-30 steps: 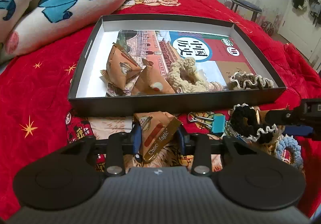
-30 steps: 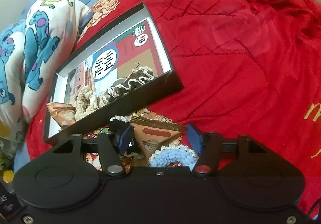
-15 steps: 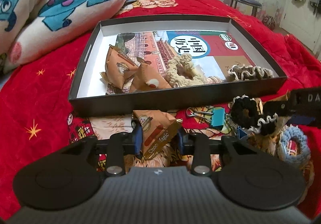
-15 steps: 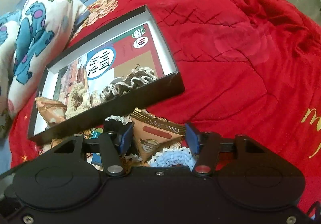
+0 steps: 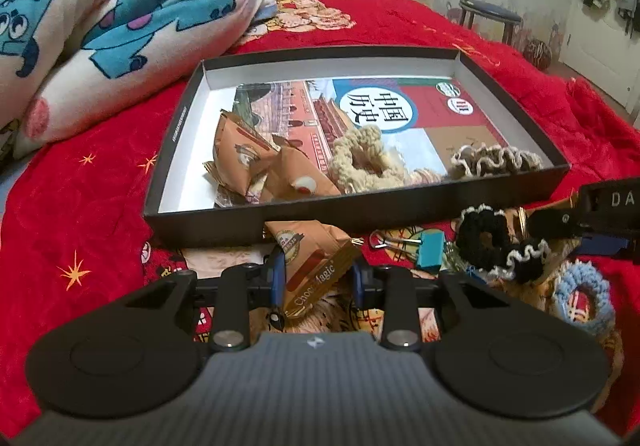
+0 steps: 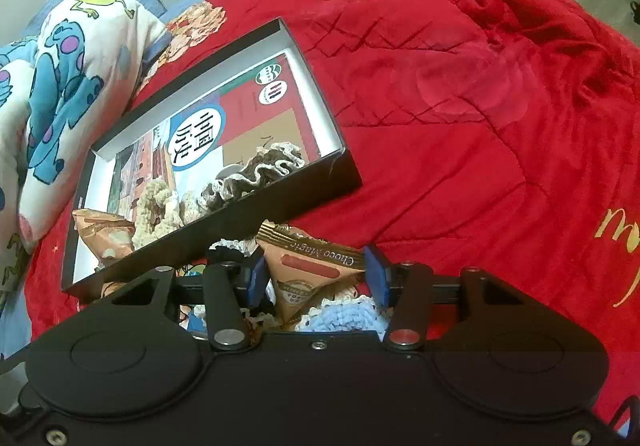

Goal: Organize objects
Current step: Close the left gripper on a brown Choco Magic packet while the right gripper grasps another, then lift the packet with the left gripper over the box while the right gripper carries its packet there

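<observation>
My left gripper [image 5: 318,280] is shut on a tan Choco Magic snack packet [image 5: 312,258], just in front of the black box's near wall [image 5: 360,216]. My right gripper [image 6: 316,278] is closing its jaws on a second snack packet [image 6: 308,274]; the blue pads [image 6: 375,273] touch both of its sides. That packet lies on a pale blue scrunchie [image 6: 340,316], below the box wall [image 6: 240,230]. The box holds a book [image 5: 400,114], two snack packets [image 5: 240,158], a beige scrunchie [image 5: 360,158] and a brown frilled scrunchie [image 5: 496,160].
On the red bedspread [image 6: 480,126] in front of the box lie a black scrunchie with white trim [image 5: 488,246], a teal binder clip [image 5: 430,254] and the pale blue scrunchie [image 5: 584,298]. A cartoon-print quilt [image 5: 100,26] is heaped at the left. A stool [image 5: 490,12] stands behind the bed.
The right gripper's jaws have narrowed around its snack packet. The left gripper keeps its packet and has drawn back a little from the box.
</observation>
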`<state>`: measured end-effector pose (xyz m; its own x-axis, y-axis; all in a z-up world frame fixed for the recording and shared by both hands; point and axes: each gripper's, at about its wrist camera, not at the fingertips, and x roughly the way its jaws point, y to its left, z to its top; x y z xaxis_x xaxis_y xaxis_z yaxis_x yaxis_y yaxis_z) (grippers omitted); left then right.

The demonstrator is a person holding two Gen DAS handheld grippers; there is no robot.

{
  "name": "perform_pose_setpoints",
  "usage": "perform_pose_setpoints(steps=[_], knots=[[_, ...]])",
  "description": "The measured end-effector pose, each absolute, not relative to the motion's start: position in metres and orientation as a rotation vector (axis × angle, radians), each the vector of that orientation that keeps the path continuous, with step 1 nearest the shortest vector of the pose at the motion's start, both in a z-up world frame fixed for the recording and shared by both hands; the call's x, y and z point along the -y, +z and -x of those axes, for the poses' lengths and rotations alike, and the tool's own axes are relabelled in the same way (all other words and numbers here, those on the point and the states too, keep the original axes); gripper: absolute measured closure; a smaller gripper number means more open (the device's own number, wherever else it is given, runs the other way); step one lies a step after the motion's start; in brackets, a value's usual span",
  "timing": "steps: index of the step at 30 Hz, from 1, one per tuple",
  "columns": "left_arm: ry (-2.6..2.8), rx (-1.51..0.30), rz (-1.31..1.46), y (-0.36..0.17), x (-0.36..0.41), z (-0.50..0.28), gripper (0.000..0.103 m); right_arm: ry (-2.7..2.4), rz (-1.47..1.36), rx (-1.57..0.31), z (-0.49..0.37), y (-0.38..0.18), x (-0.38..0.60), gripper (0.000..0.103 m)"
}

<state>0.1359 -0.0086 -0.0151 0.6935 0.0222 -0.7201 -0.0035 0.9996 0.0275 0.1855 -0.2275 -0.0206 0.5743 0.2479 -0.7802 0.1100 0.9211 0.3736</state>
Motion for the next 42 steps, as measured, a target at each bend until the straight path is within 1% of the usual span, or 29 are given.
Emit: perform_pose_setpoints(steps=[19, 42], knots=[[0.018, -0.780, 0.041, -0.007, 0.001, -0.135, 0.067, 0.084, -0.431, -0.919, -0.180, -0.012, 0.231, 0.056], [-0.009, -0.747, 0.047, 0.009, 0.008, -0.125, 0.068, 0.122, -0.460, -0.859, -0.173, 0.001, 0.232, 0.056]])
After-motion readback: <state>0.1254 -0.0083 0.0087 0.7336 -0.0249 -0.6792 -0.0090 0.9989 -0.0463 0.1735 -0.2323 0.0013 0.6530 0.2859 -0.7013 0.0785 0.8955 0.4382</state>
